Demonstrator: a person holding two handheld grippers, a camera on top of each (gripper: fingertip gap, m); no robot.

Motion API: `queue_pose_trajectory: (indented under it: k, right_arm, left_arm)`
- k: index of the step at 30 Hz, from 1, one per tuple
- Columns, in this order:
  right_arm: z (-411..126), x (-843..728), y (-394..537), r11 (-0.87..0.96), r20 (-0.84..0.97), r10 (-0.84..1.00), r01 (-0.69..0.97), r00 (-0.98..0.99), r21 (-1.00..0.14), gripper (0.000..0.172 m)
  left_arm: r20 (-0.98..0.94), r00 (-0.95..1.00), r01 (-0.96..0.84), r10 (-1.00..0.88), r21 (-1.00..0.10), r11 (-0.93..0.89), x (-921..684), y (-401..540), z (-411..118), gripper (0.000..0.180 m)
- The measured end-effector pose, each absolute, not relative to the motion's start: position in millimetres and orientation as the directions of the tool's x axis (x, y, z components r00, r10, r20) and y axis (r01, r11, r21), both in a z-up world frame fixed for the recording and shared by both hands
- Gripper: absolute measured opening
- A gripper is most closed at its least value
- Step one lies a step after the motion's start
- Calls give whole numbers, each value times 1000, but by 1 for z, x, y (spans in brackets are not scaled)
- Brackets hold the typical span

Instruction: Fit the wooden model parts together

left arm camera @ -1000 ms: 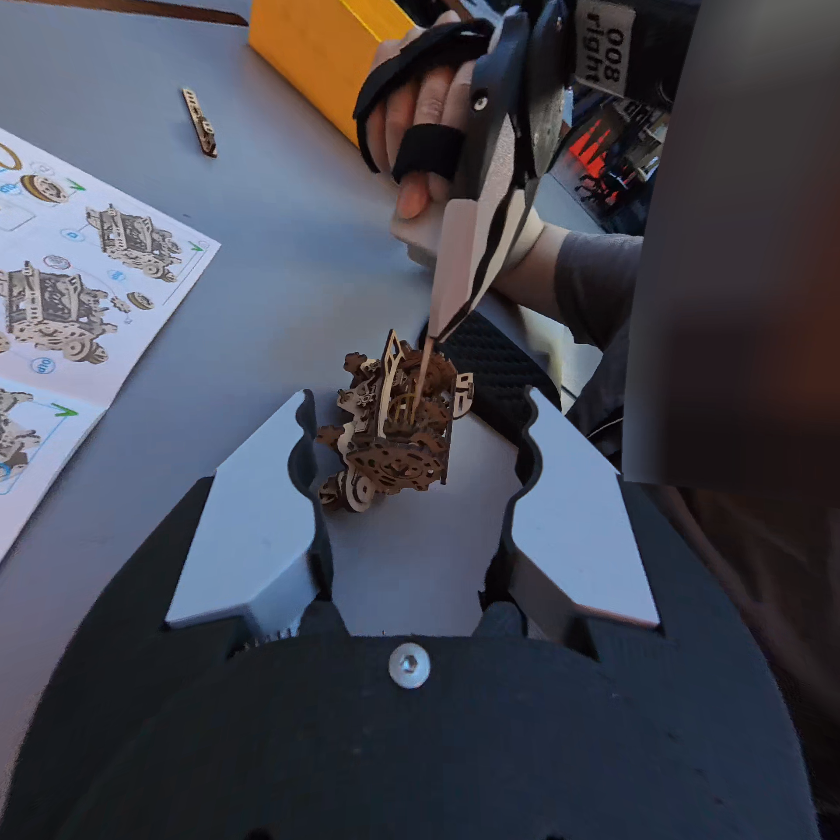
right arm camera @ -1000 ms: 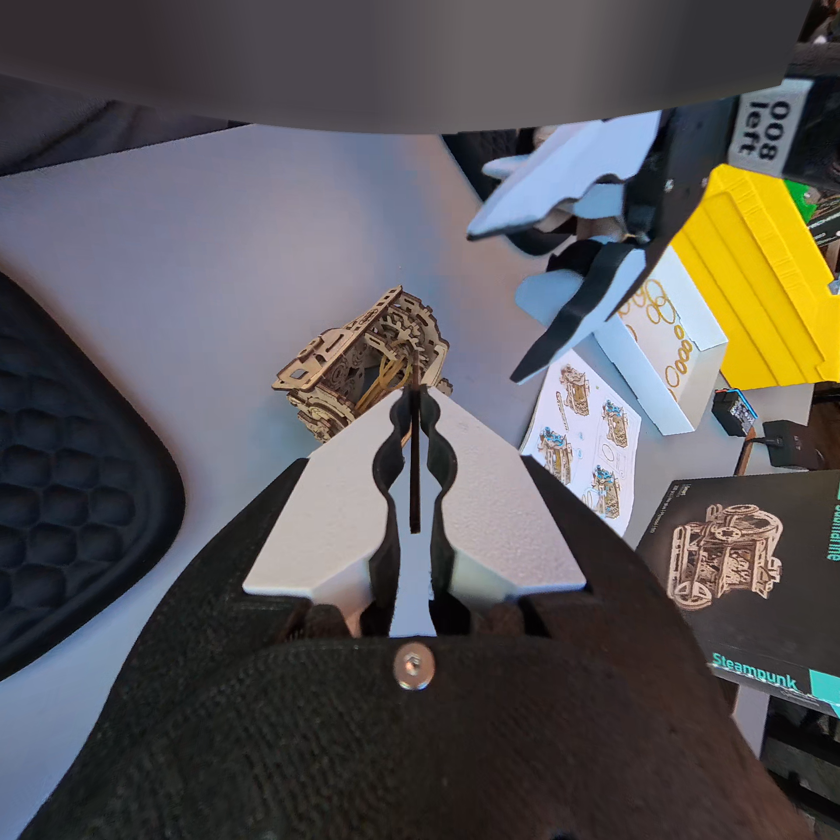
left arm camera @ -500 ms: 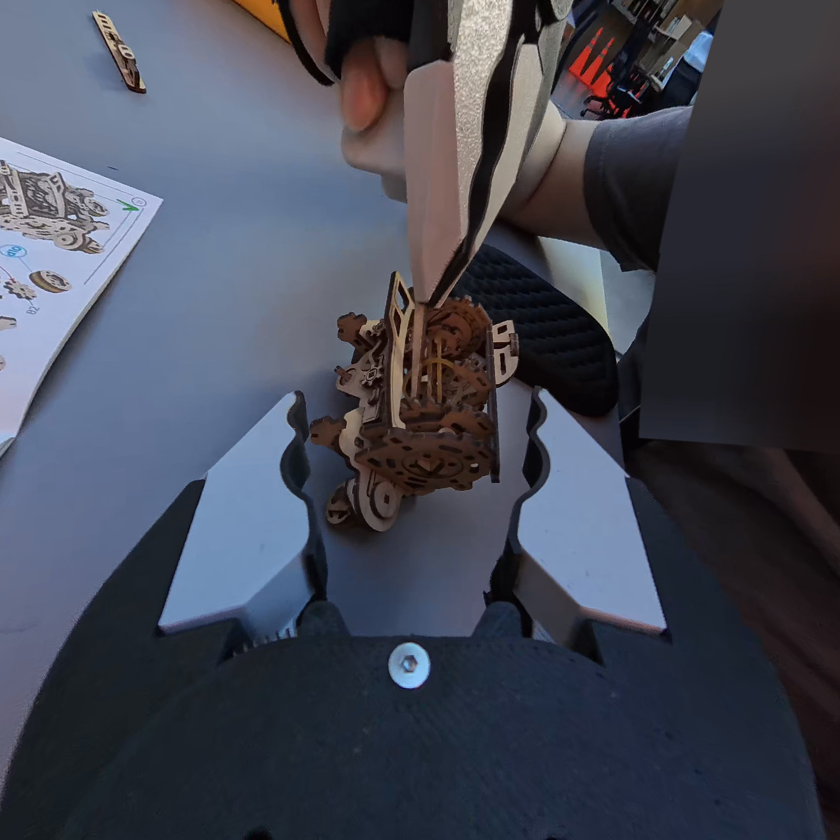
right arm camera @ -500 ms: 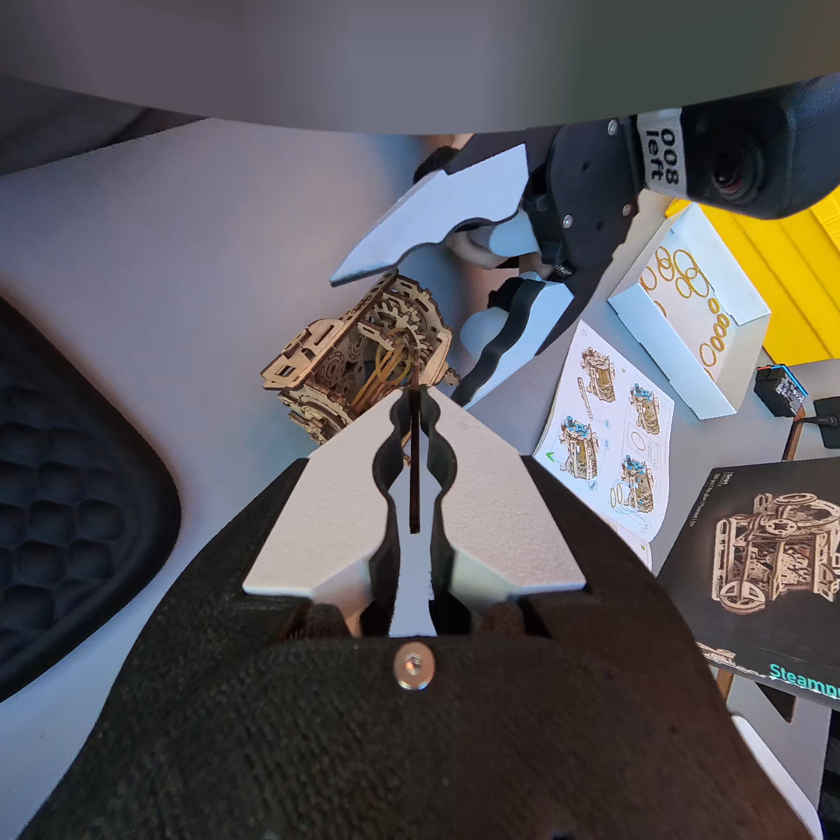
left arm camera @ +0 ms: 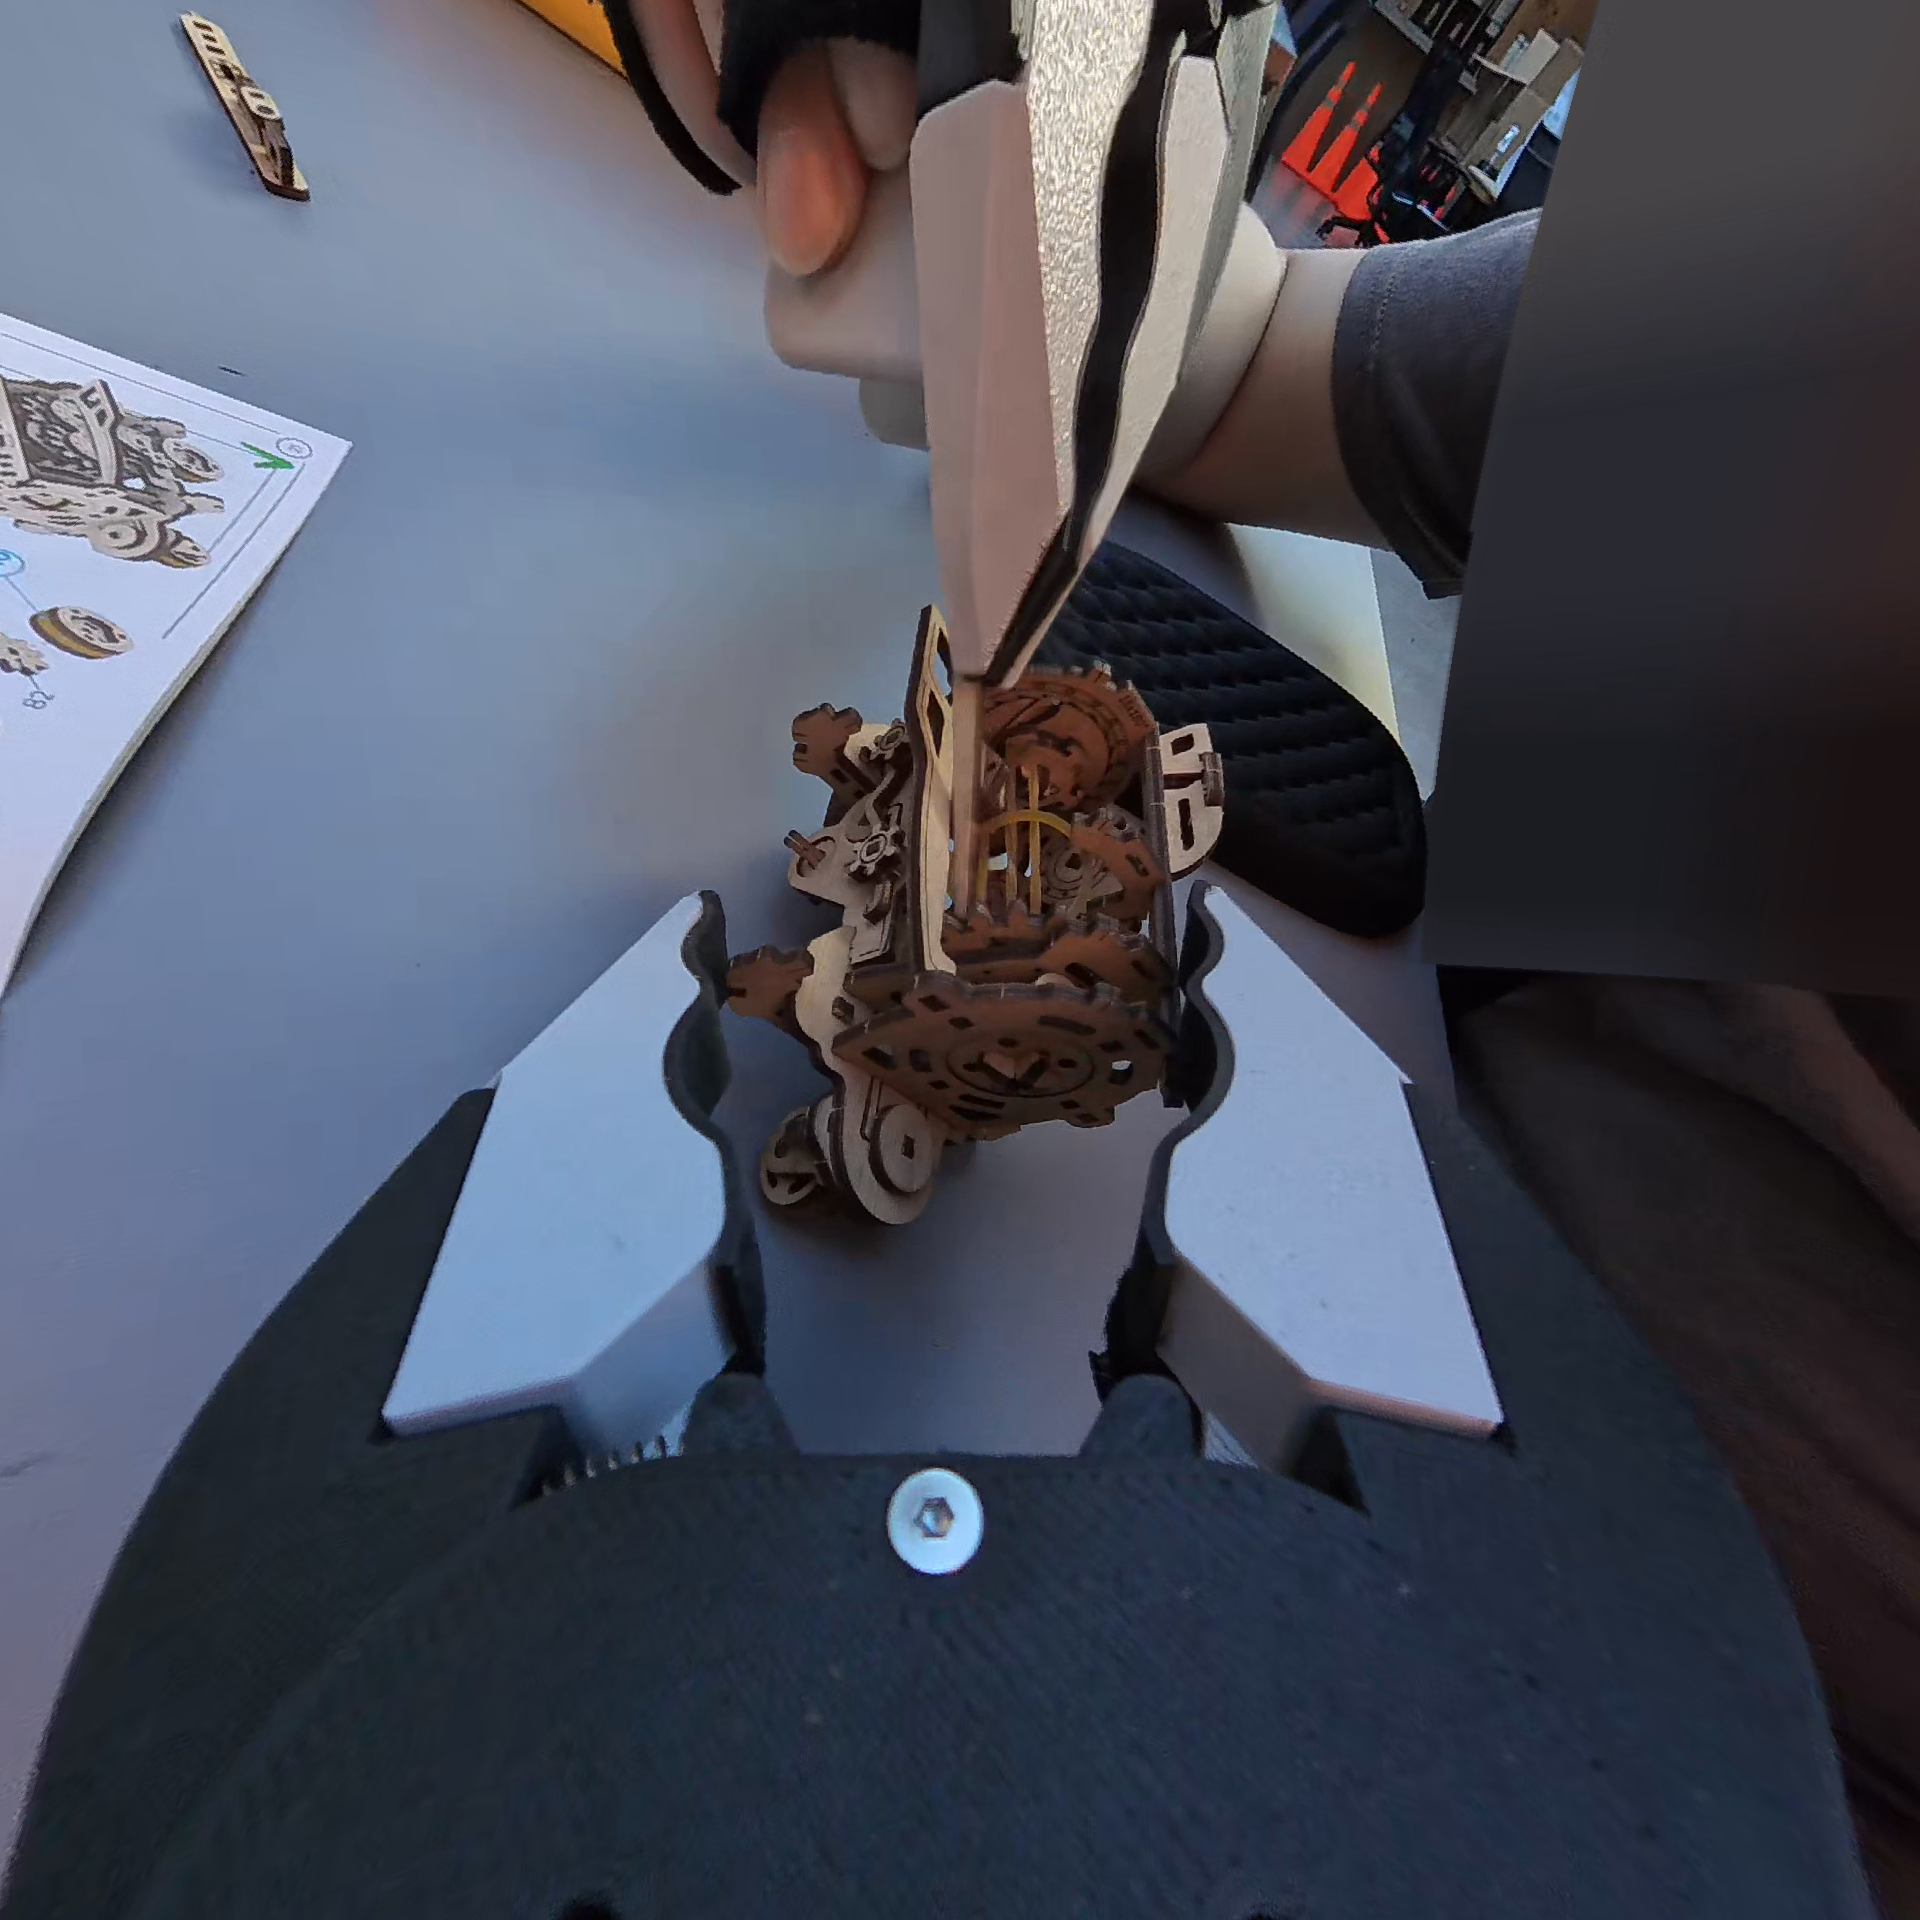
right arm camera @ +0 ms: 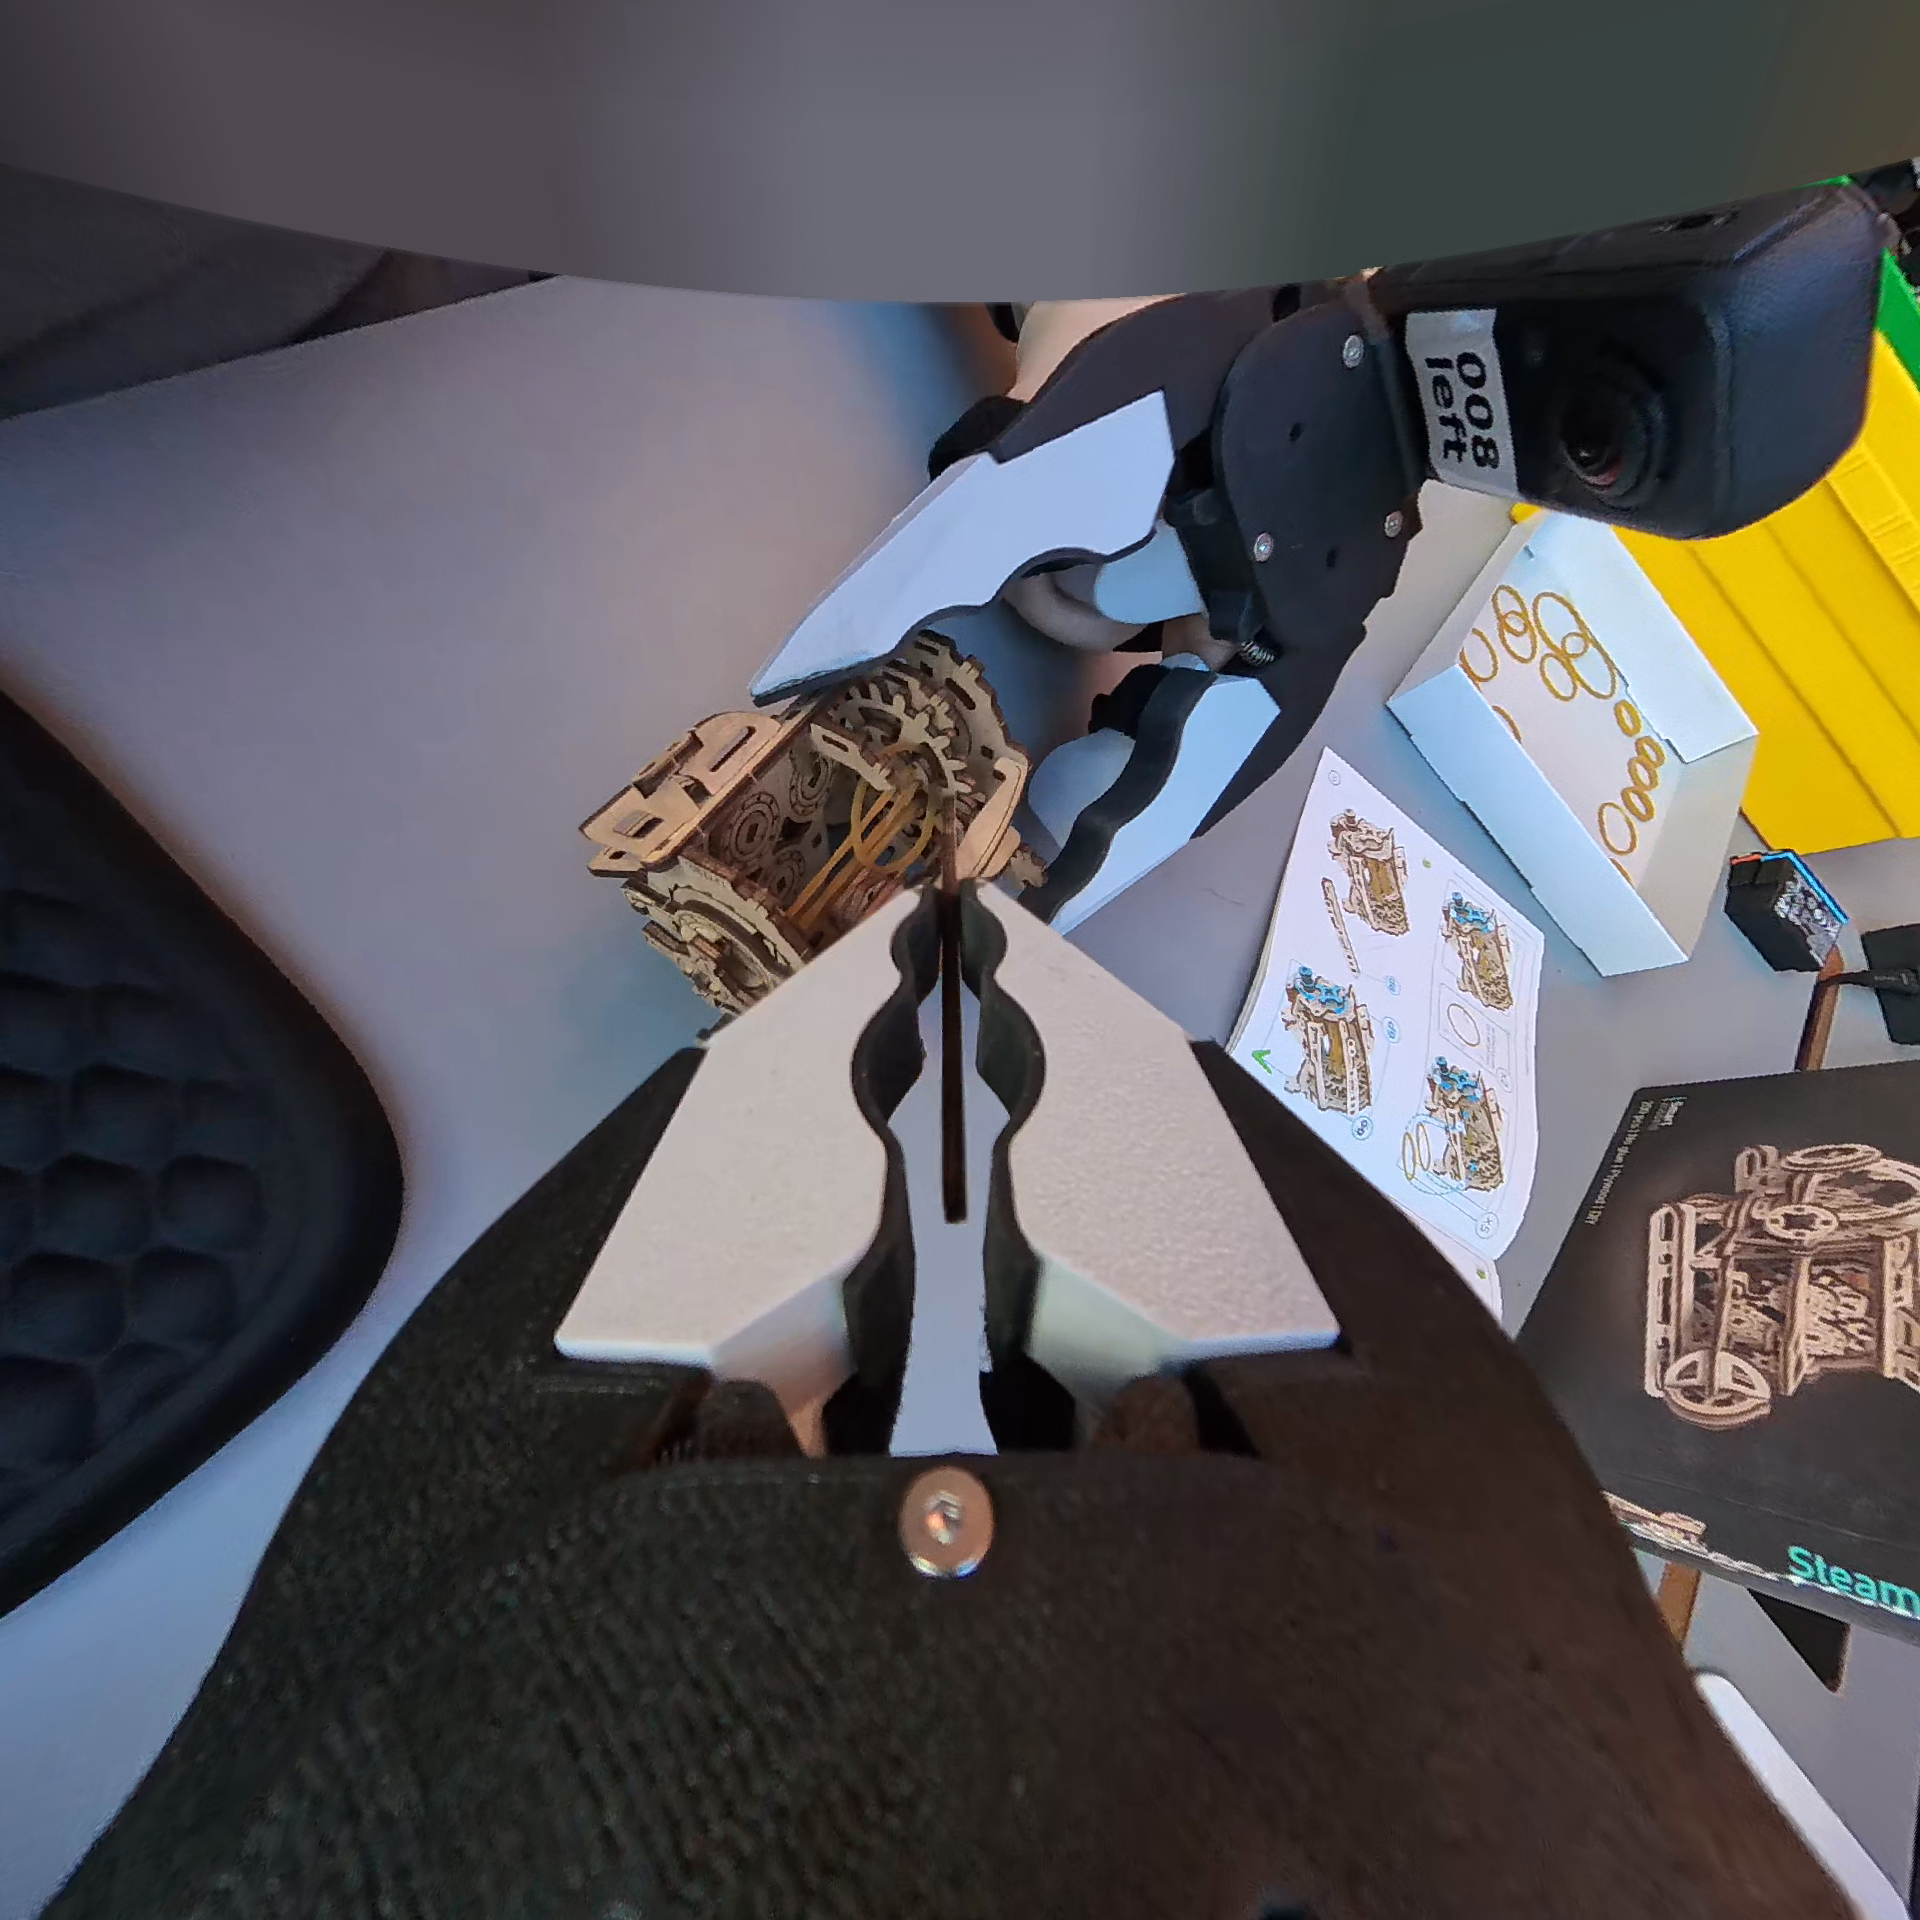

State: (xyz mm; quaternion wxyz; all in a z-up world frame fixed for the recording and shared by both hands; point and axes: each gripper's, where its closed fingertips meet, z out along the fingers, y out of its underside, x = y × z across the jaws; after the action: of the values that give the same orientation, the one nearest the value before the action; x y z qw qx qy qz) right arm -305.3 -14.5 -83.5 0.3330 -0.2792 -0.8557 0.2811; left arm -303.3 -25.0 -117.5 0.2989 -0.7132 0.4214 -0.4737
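The grey table [left arm camera: 520, 727] fills both views. On it, one wooden model [left arm camera: 987, 956] sits at the centre of the left wrist view and just left of centre in the right wrist view [right arm camera: 810, 831]. It looks largely built: side plates, several gears and a wheel are joined, and yellow rubber bands are strung inside the frame. That suggests the task is well along, though how many parts are left cannot be told.

The left gripper [left arm camera: 956, 997] has its fingers spread wide on either side of the model. The right-hand pad lies against or just beside the model's side plate; the left-hand pad stands clear of it, so nothing is clamped. The right gripper [right arm camera: 951, 904] is pinched together on one thin wooden stick [right arm camera: 951, 1039], and the left wrist view shows that stick reaching down into the model's interior beside the bands. Seating it appears to be the current step, not yet finished.

Counting the rest:
- one black padded mat [right arm camera: 156, 1143] at the left edge of the right wrist view
- one yellow bin [right arm camera: 1829, 675] at the far right
- one dark box [right arm camera: 1766, 1299] at lower right
- one white box [right arm camera: 1579, 748] with rubber bands lying loose in it
- one instruction sheet [right arm camera: 1392, 987]
- one loose wooden strip [left arm camera: 244, 104] at upper left of the left wrist view
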Motion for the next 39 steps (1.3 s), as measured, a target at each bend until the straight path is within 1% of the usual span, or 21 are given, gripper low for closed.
queue_pose_trajectory:
  k: [4, 10, 20, 25, 32, 39]
  right_arm:
    - [-81, -304, -19, 665, 387, 670, 280, -634, -692, 1]
    - [-82, -306, -19, 692, 417, 655, 279, -630, -666, 1]
    - [-86, -305, -22, 694, 395, 652, 299, -648, -655, 1]
    - [-84, -302, -24, 670, 369, 656, 283, -659, -687, 1]
    - [-83, -305, -20, 706, 422, 645, 287, -637, -647, 1]
    - [-85, -306, -20, 721, 422, 644, 321, -638, -614, 1]
  left_arm:
    - [425, 196, -315, -884, -826, -467, -303, -25, -117, 86]
    - [428, 196, -310, -882, -826, -470, -303, -25, -117, 86]
    - [427, 190, -309, -884, -828, -467, -303, -27, -117, 85]
    - [433, 189, -305, -881, -827, -472, -303, -27, -117, 86]
    - [440, 188, -302, -878, -825, -478, -303, -26, -117, 85]
    - [431, 192, -301, -882, -829, -471, -303, -26, -117, 85]
